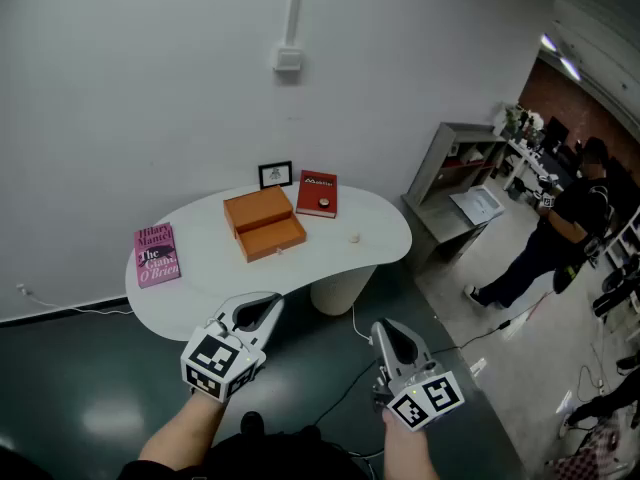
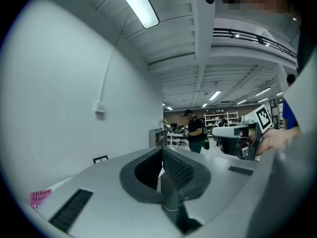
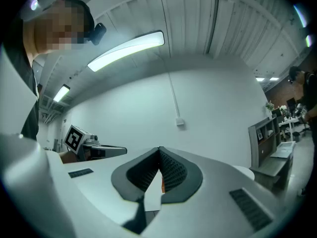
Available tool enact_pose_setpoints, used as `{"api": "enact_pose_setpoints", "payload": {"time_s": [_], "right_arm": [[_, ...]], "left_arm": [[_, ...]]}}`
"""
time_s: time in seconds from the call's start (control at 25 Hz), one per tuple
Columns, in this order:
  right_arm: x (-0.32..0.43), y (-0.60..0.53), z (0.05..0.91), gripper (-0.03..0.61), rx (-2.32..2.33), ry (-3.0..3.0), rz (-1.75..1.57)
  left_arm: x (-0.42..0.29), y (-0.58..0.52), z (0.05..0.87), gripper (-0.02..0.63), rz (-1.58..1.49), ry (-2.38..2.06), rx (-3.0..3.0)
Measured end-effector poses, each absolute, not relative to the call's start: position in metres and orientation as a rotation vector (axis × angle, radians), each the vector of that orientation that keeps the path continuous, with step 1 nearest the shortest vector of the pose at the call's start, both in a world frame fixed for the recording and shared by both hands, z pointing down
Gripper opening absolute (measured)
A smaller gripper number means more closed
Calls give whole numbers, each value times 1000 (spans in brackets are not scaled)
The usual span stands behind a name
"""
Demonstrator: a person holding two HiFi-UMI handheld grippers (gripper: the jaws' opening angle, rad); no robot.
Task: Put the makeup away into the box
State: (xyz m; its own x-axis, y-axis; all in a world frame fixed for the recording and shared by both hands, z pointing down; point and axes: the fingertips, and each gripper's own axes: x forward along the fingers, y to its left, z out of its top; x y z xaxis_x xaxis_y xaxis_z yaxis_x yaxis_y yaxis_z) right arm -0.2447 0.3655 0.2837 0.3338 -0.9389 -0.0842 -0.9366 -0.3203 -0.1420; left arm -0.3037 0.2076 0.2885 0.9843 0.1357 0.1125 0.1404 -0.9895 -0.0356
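Both grippers are held low over the dark floor (image 1: 90,388), short of the near curved edge of the white worktop (image 1: 320,248) and apart from it.

1. Clearance. The worktop stands on a white pedestal (image 1: 340,290), with its far edge close to the wall. Its rounded right end is near a grey shelf unit (image 1: 450,173). A person (image 1: 555,223) stands beyond that unit, well apart from the worktop. Bare surface runs along the near edge and across the right end.

2. Left gripper (image 1: 262,308). The fingers (image 2: 178,170) are brought together at the tips. Nothing is held between them and they touch nothing.

3. Right gripper (image 1: 385,333). The fingers (image 3: 171,170) are fully closed and empty, clear of all things.

4. Task items. The orange box (image 1: 263,223) lies at the middle of the worktop. It appears as two stacked orange parts, the upper one offset toward the wall. A small pale item (image 1: 353,236), too small to identify, lies on the bare surface to the right of the box, apart from it. Both lie ahead of the fingers and well apart from them.

5. Other items. A pink book (image 1: 158,254) lies at the left end. A red book (image 1: 317,194) and a small picture frame (image 1: 275,174) are behind the box.
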Motion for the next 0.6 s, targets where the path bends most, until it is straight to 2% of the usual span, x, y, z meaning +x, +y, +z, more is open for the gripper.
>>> {"api": "enact_pose_setpoints", "payload": {"time_s": [0.36,0.6], "right_arm": [[-235,381,292,35,-2428,1718,-34],[-225,436,289,35,-2425,1711,-67]], "left_arm": [[-294,222,297,14,-177,-222,-3086],[-290,243,299,14,-198,-222,-3084]]}}
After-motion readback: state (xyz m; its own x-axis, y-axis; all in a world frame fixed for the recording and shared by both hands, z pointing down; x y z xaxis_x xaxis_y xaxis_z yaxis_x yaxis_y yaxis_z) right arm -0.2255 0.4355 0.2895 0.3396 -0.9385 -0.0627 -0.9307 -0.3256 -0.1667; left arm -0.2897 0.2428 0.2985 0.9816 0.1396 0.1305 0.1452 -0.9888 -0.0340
